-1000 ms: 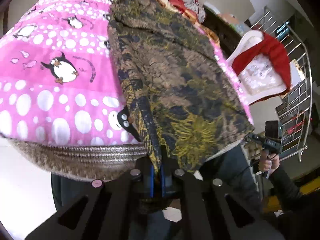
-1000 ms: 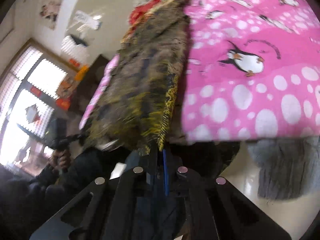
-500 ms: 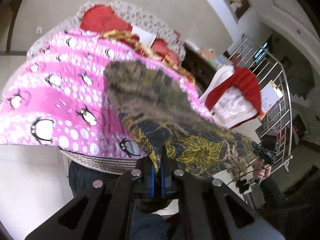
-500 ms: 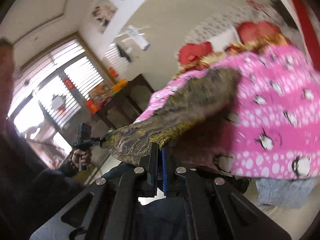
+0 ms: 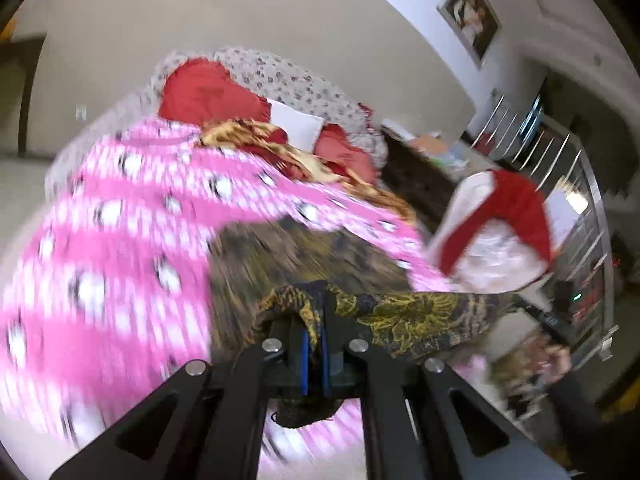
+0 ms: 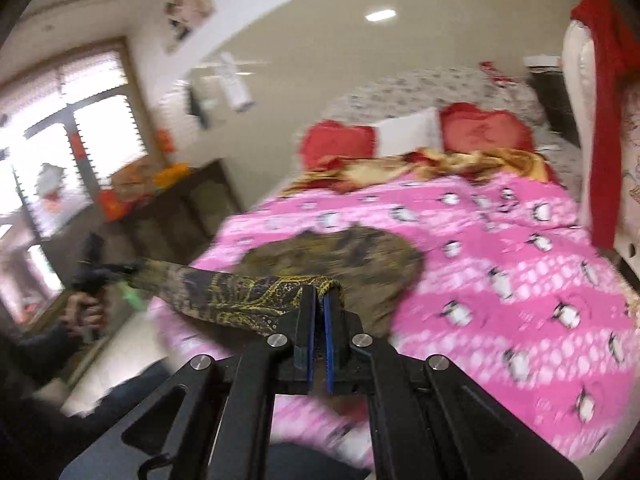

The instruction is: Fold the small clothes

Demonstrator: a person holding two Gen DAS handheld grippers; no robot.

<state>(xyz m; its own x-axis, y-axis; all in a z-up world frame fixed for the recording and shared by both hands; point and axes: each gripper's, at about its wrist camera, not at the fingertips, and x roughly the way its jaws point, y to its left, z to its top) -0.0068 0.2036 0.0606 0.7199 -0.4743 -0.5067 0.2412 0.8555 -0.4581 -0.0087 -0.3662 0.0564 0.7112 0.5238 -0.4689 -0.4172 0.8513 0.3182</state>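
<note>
My left gripper [image 5: 315, 320] is pinched tight on one end of a dark, gold-patterned garment [image 5: 404, 314], its blue-lined fingers [image 5: 305, 354] nearly meeting on the cloth. My right gripper [image 6: 318, 300] clamps the other end the same way, blue pads [image 6: 329, 344] pressed on a bunched fold. The garment [image 6: 240, 292] stretches in a taut band between the two grippers, near the foot of the bed, while its far part lies spread on the pink penguin blanket [image 6: 520, 264]. Red pillows [image 6: 486, 128] and a gold-and-red cloth [image 6: 448, 162] sit at the far end. Much of the left view is blurred.
</note>
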